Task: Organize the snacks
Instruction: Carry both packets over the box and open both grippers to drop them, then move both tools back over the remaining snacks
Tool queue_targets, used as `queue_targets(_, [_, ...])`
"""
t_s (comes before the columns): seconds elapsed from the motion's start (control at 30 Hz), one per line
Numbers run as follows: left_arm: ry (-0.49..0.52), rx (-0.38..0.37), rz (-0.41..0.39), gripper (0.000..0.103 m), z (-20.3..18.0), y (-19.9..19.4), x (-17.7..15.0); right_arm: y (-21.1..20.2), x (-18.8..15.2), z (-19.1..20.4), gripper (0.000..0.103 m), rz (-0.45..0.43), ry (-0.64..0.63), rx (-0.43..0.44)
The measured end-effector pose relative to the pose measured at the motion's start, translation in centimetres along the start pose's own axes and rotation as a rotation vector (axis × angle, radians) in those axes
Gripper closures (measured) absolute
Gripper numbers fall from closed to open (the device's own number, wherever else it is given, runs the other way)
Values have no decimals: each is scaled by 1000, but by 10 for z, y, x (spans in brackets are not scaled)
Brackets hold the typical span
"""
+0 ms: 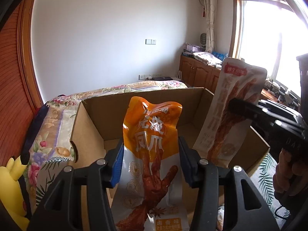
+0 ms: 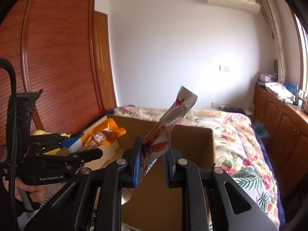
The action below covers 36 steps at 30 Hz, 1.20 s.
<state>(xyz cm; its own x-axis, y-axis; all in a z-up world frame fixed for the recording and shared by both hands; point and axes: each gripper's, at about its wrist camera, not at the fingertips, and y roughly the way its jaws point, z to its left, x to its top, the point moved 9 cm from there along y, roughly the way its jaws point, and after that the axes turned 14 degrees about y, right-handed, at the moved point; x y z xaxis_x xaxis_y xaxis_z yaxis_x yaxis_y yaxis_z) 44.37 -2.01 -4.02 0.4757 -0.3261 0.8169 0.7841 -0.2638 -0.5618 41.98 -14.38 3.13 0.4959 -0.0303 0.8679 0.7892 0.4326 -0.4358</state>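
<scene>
- The left gripper [image 1: 151,160] has its fingers clamped on an orange-and-white snack pouch [image 1: 152,144], held upright over the near edge of the open cardboard box [image 1: 90,127] that sits on the floral bed [image 1: 48,119].
- The right gripper [image 2: 150,161] has its fingers closed tight on a long white snack pouch [image 2: 163,132]; the pouch stands up and curls above the box, near its right wall.
- What shows of the box floor looks bare, so I judge no snack has been placed in it yet, though the pouches and grippers hide much of it.
- Both pouches are in hand and already above the box: the pick-up part is done for these two.
- Left to do, as I judge it: lower each pouch in, release, and lay them tidily.
- Something pale lies low beside the box in the left wrist view; I cannot tell what it is.
</scene>
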Motion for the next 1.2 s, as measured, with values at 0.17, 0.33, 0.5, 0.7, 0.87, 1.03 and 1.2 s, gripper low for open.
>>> queue_targets(0.17, [1, 9, 13, 52, -1, 9, -2, 13, -17, 2, 86, 47, -17, -11])
queue_targets(0.33, [12, 26, 19, 50, -6, 11, 0, 19, -25, 3, 86, 82, -19, -15])
queue_targets(0.5, [1, 21, 10, 45, -7, 6, 4, 32, -33, 2, 85, 143, -4, -5])
queue_targets(0.7, [19, 27, 0, 44, -11, -3, 4, 30, -33, -8, 78, 144, -1, -25])
queue_targets(0.87, [37, 32, -8, 44, -18, -13, 2, 18, -29, -12, 78, 126, -5, -38])
queue_targets(1.03, [55, 29, -4, 43, -27, -27, -4, -3, -29, -15, 78, 113, 8, -46])
queue_targets(1.2, [56, 17, -7, 42, -38, -49, -9, -35, -37, -12, 78, 111, 12, -45])
